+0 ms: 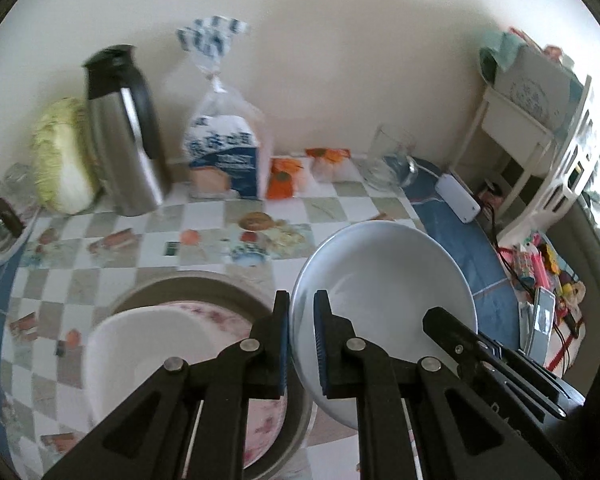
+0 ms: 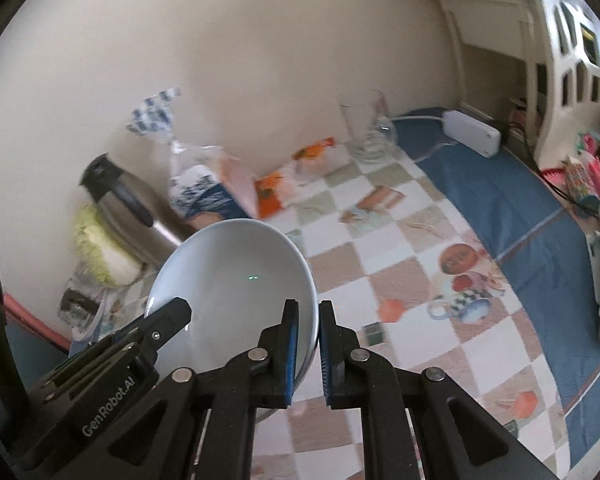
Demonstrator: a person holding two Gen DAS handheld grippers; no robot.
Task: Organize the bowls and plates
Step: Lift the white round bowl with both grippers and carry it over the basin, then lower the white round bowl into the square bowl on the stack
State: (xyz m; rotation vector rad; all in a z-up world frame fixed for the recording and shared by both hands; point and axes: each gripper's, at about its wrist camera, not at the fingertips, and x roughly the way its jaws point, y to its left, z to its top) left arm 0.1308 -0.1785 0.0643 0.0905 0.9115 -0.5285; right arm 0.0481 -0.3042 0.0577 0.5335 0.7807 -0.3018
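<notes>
Black gripper point(image 2: 308, 344), blue ribbed pads point(image 2: 291, 356), silver pivot screws, white lettering

On the table point(image 1: 204, 236) I count 1 pale bowl point(image 1: 384, 300) lifted at a tilt, centre right of the left wrist frame. Lower left: 1 white dish point(image 1: 140, 352), on 1 pink-flowered plate point(image 1: 260, 420), inside 1 wide brown plate point(image 1: 188, 284). Along the wall: 1 steel thermos jug point(image 1: 128, 136), 1 cabbage point(image 1: 60, 156), 1 bag of bread point(image 1: 224, 152), 2 orange-printed packets point(image 1: 284, 180) and 1 clear glass pitcher point(image 1: 388, 160). 1 white power strip point(image 1: 458, 196) lies at the right. Far left, 1 saucer point(image 1: 4, 248) carries glassware, blurred beyond counting. 2 tongs: left tongs point(image 1: 302, 344), right tongs point(image 2: 308, 348).
</notes>
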